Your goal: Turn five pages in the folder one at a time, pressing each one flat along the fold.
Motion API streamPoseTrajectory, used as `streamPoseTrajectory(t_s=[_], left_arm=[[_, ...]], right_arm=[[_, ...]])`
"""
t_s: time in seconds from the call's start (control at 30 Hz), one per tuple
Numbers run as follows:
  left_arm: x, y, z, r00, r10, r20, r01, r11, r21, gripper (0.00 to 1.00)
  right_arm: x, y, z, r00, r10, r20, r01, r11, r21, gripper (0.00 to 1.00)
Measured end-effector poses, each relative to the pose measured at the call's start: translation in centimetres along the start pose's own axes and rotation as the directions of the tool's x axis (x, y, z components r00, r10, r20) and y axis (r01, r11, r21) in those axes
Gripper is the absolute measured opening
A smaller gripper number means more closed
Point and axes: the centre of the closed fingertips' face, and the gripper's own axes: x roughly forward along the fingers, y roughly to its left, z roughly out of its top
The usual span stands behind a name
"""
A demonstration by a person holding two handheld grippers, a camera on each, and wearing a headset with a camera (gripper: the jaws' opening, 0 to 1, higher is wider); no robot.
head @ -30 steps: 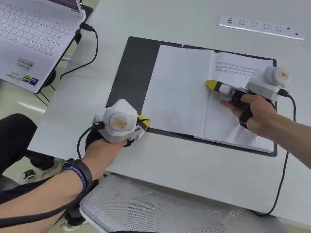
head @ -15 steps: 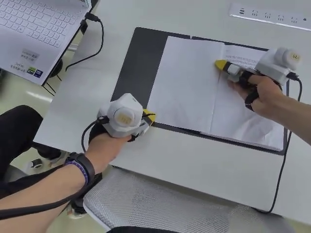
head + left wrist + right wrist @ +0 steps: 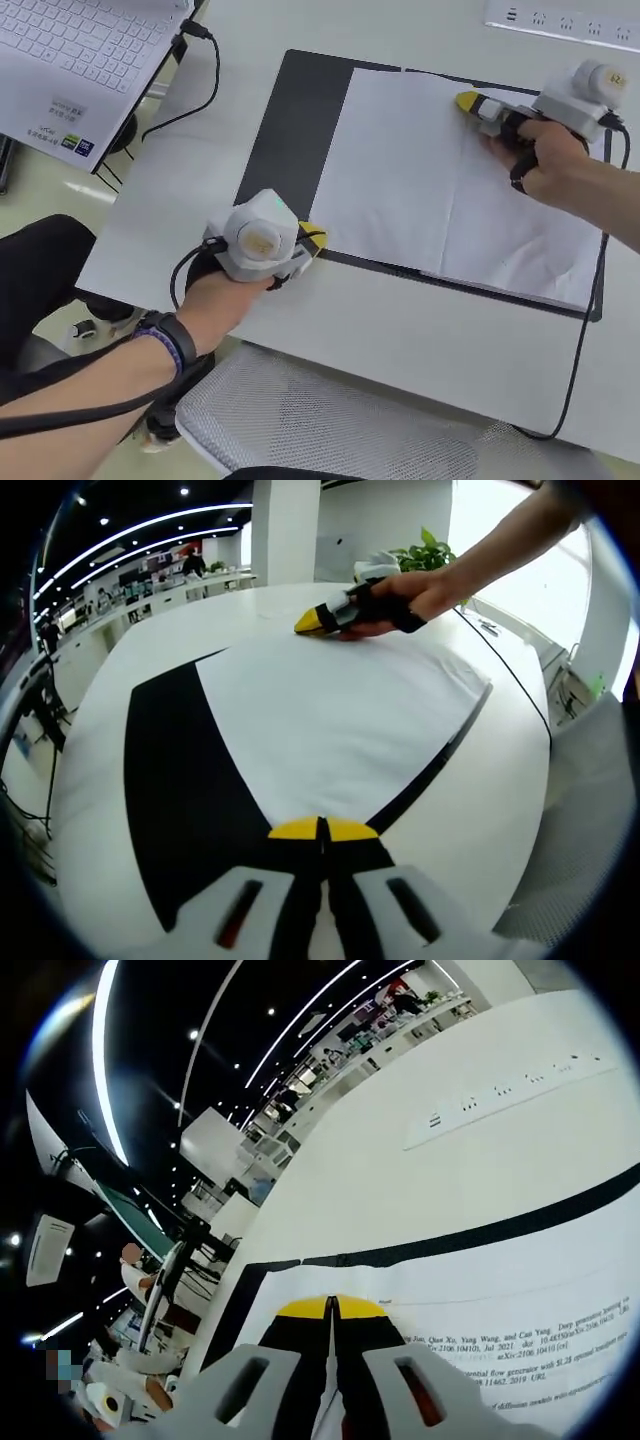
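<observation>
Right gripper [image 3: 466,101] rests on smooth white page [image 3: 400,170] in black folder [image 3: 290,130].

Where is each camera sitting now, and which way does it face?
Head view: headset, looking down at the open folder; left hand and right hand show.
Left gripper view: left gripper at the folder's near edge, facing across the pages; shut jaws at bottom.
Right gripper view: right gripper over the printed page, facing the power strip.
Shared: head and left gripper views both show the right gripper.
</observation>
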Motion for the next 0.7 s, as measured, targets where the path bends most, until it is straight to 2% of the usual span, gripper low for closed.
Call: streamPoseTrajectory(t_s=[0.1,0.2,0.23,0.3,0.37,0.53,0.7], left_arm=[[0.0,0.0,0.0,1.0,-0.002,-0.002,0.002,1.0,-0.003,0.0],[0.0,0.0,0.0,1.0,-0.006,-0.002,0.006,1.0,-0.008,0.0],[0.0,0.0,0.0,1.0,-0.006,-0.002,0.006,1.0,-0.009,0.0],[-0.1,0.0,-0.1,1.0,-0.007,-0.002,0.007,1.0,-0.005,0.0],[-0.1,0.0,-0.1,1.0,-0.007,-0.006,0.007,1.0,-0.003,0.0],[-0.1,0.0,0.0,1.0,-0.006,-0.005,0.006,1.0,-0.007,0.0],[-0.1,0.0,0.0,0.9999,-0.012,-0.006,0.012,1.0,-0.009,0.0]], right_arm=[[0.9,-0.8,1.1,0.9998,-0.021,0.003,0.021,1.0,-0.008,0.0],[1.1,-1.1,1.5,0.9992,-0.039,0.0,0.039,0.999,0.022,0.0],[1.2,-1.1,1.7,0.999,-0.045,0.003,0.044,0.999,0.017,0.0],[1.6,-1.3,1.7,0.9988,-0.048,-0.008,0.048,0.998,-0.036,0.0],[1.5,-1.4,1.6,0.9992,-0.04,-0.006,0.039,0.999,-0.033,0.0],[0.8,-0.9,0.7,0.9998,-0.008,-0.021,0.007,0.999,-0.034,0.0],[-0.5,0.4,-1.3,0.9982,0.039,-0.045,-0.04,0.998,-0.039,0.0]])
